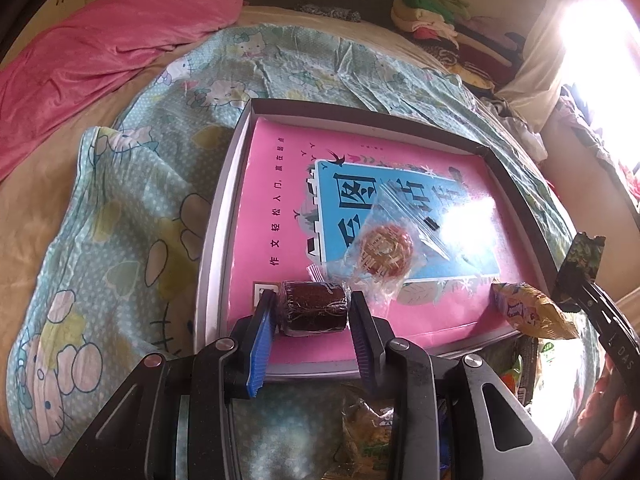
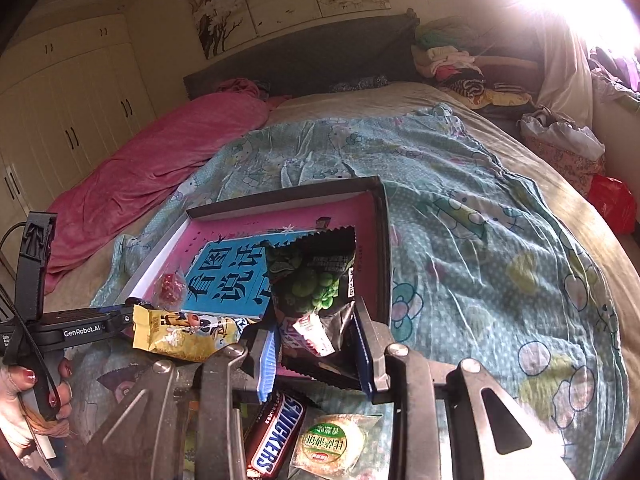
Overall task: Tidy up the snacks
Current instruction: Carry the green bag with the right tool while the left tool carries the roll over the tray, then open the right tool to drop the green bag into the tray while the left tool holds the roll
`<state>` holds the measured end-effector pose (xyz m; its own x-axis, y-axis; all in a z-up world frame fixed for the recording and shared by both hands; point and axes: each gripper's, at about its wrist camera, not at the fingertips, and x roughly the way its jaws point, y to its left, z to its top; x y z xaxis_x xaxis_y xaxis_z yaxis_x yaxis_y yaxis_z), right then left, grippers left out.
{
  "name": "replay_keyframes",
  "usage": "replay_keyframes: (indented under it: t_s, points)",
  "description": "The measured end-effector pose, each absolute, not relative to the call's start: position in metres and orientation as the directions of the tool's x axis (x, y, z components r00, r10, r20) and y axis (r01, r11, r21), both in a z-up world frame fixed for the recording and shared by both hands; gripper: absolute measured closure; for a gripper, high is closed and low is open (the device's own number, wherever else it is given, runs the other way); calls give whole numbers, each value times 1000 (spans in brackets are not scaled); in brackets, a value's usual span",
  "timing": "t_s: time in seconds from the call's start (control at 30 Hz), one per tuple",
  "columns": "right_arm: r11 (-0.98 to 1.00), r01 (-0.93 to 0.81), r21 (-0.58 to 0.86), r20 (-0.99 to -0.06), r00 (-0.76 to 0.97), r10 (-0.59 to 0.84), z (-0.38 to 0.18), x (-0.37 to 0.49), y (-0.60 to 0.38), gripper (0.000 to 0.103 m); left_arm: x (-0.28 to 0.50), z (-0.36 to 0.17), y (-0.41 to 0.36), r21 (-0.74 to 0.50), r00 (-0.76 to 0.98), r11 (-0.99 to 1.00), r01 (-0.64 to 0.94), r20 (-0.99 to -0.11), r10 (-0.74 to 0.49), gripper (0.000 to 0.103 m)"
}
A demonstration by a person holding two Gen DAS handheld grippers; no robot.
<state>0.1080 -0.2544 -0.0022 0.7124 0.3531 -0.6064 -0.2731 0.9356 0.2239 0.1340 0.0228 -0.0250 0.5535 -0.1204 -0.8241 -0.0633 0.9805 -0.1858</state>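
A shallow box (image 1: 216,216) lined with a pink and blue book (image 1: 280,208) lies on the bed. My left gripper (image 1: 312,312) is shut on a dark brown wrapped roll (image 1: 314,308), held low over the book's near edge. A round cake in clear wrap (image 1: 386,254) lies on the book. A yellow snack packet (image 1: 532,312) rests on the box's near right rim. My right gripper (image 2: 316,332) is shut on a black and green pea packet (image 2: 316,284), with a small pink packet (image 2: 308,334) between the fingers, over the box's near right corner (image 2: 384,240).
A Snickers bar (image 2: 276,436) and a round green-labelled snack (image 2: 332,446) lie on the cartoon-print blue sheet (image 2: 480,240) in front of the box. A pink blanket (image 1: 100,56) lies far left. Clothes (image 1: 440,20) are piled at the headboard.
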Motion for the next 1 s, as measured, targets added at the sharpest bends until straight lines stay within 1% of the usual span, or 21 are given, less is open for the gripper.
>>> replay_keyframes:
  t_s: [0.37, 0.53, 1.0]
  points:
    - [941, -287, 180, -652, 681, 333, -16, 119, -243, 70, 131, -25, 14, -170, 548, 985, -39, -827, -121, 65]
    - [943, -277, 182, -675, 663, 325, -22, 120, -245, 69, 131, -24, 15, -173, 543, 984, -38, -830, -125, 65]
    - [939, -279, 201, -667, 663, 340, -19, 112, -250, 69, 130, -24, 17, -174, 534, 984, -37, -836, -128, 65]
